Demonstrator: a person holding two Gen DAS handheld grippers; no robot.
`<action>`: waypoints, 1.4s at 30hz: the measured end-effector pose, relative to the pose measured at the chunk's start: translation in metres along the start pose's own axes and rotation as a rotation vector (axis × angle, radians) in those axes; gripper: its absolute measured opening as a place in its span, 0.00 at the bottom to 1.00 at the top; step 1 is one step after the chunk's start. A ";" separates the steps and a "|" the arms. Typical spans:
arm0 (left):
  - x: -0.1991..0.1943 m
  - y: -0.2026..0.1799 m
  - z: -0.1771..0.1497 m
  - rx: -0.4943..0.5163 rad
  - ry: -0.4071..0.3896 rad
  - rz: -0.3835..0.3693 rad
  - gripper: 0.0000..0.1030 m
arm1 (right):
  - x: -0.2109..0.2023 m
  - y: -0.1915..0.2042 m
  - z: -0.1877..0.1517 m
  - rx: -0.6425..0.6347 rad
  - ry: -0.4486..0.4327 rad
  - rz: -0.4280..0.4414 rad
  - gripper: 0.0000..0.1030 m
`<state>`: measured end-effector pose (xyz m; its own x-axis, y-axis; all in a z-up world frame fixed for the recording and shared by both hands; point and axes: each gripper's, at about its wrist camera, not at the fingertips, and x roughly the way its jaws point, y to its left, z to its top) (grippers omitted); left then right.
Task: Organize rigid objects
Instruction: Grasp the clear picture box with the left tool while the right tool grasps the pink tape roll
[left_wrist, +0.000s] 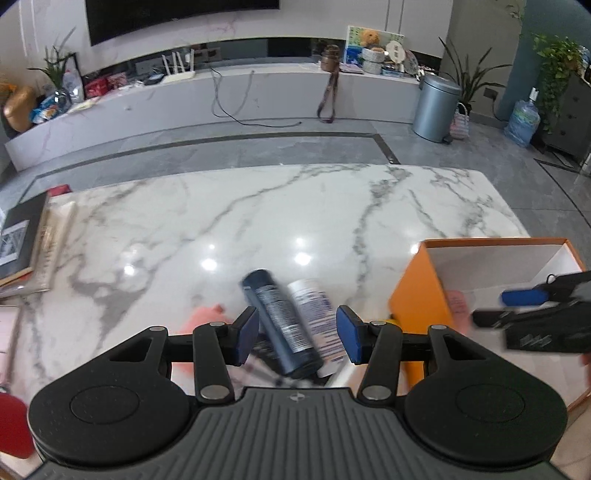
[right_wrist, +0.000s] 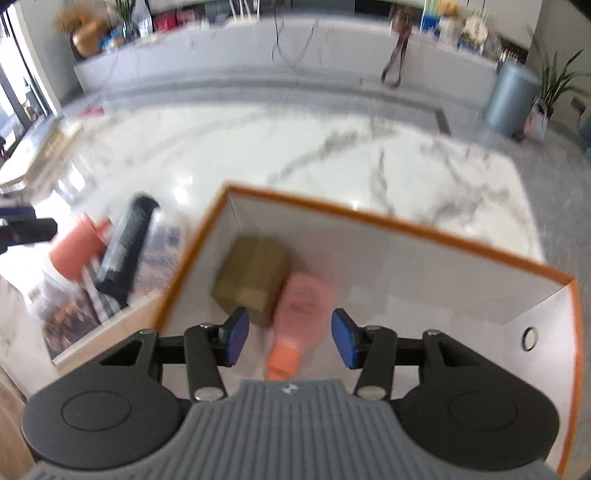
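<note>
Marble tabletop (left_wrist: 295, 206): left gripper (left_wrist: 297, 334) gapes around dark blue cylindrical can (left_wrist: 280, 325), right gripper (right_wrist: 288, 338) empty above pink plastic bottle (right_wrist: 301, 310) — can might roll!

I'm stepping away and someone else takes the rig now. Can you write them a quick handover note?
Left tongs: open around the dark blue bottle, pads apart from it.
Right tongs: open above the orange box, holding nothing.
Done: pink bottle and brown carton lie in the box.
Left: dark blue bottle, white bottle and coral cup on the marble table.
</note>
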<state>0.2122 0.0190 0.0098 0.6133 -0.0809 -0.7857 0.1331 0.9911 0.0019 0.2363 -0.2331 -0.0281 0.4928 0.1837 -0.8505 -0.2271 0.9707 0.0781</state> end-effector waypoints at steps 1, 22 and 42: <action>-0.004 0.006 -0.002 -0.001 -0.001 0.003 0.56 | -0.008 0.003 0.000 0.004 -0.026 0.004 0.49; 0.028 0.109 -0.072 -0.328 0.225 0.062 0.71 | 0.018 0.160 -0.006 -0.173 0.021 0.253 0.49; 0.065 0.127 -0.078 -0.509 0.222 0.066 0.59 | 0.076 0.188 -0.001 -0.207 0.111 0.245 0.39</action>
<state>0.2084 0.1479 -0.0893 0.4218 -0.0473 -0.9055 -0.3269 0.9236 -0.2005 0.2300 -0.0372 -0.0786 0.3106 0.3783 -0.8720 -0.4984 0.8460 0.1895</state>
